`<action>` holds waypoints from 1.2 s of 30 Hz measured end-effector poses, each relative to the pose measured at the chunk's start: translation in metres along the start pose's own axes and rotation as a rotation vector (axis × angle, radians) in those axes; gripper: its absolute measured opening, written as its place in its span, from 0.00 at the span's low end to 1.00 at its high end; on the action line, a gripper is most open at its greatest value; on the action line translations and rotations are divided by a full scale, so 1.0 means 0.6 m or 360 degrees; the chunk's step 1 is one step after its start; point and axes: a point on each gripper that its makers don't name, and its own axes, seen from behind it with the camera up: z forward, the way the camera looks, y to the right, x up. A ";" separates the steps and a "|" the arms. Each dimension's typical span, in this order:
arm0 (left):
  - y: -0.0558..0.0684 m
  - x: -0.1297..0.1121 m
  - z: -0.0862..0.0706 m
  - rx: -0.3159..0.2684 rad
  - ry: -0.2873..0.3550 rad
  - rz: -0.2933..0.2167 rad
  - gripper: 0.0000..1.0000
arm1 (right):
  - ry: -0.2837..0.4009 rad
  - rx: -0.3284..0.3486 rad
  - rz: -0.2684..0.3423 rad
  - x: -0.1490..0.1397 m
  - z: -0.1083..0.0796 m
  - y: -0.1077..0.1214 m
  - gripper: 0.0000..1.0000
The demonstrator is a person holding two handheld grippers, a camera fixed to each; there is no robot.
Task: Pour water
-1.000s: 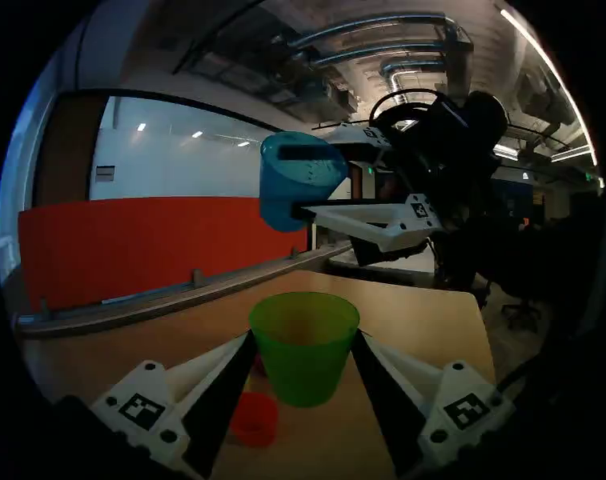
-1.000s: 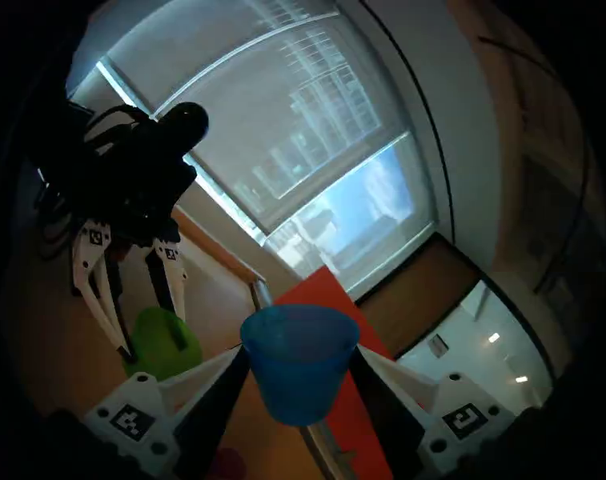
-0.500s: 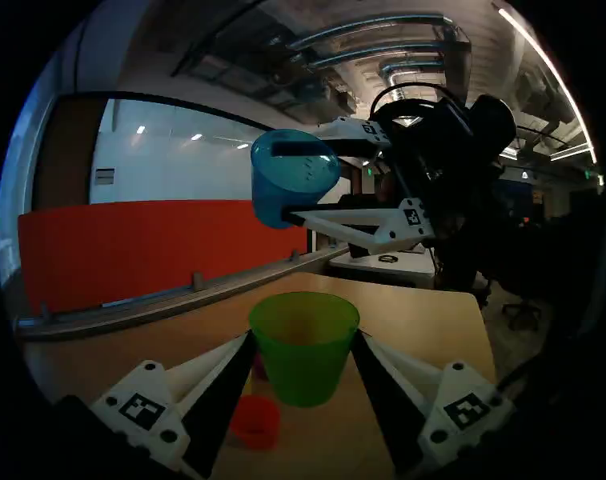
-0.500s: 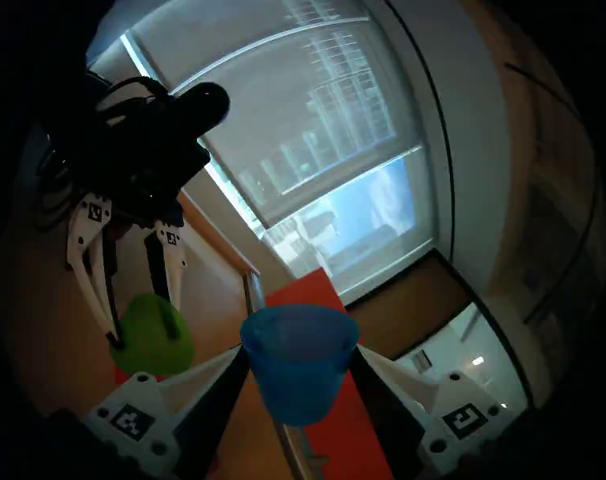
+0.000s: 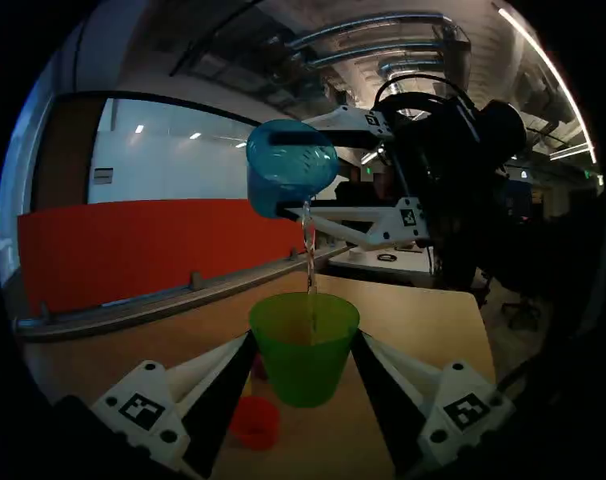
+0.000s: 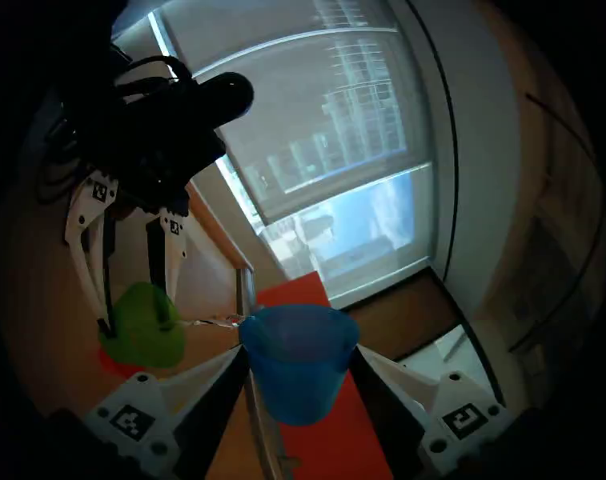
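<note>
In the left gripper view my left gripper is shut on an upright green cup held above the wooden table. Above it hangs a tilted blue cup, gripped by my right gripper. A thin stream of water falls from the blue cup's rim into the green cup. In the right gripper view my right gripper is shut on the blue cup, water leaves its rim toward the green cup, and my left gripper holds that cup.
A small red cup stands on the table below my left fingers, with a darker object behind it. An orange wall panel and a metal rail run along the table's far edge. Office chairs stand at right.
The blue cup has tipped further and moved slightly up and left over the green cup. Water now streams from it into the green cup. The green cup has stayed still.
</note>
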 end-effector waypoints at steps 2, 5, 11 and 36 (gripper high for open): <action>0.001 0.000 0.001 -0.0001 -0.0001 0.0004 0.84 | 0.0001 -0.0004 -0.0011 0.001 0.000 0.001 0.88; 0.003 0.000 0.002 -0.0003 -0.0002 0.0008 0.84 | 0.0003 -0.0011 -0.0021 0.001 0.000 0.003 0.88; 0.003 0.000 0.003 -0.0004 -0.0002 0.0005 0.84 | 0.0000 -0.0023 -0.0058 -0.001 -0.001 0.010 0.88; 0.010 0.002 0.002 -0.0007 -0.0008 0.0022 0.84 | 0.0007 -0.0033 -0.0188 0.007 -0.002 0.025 0.88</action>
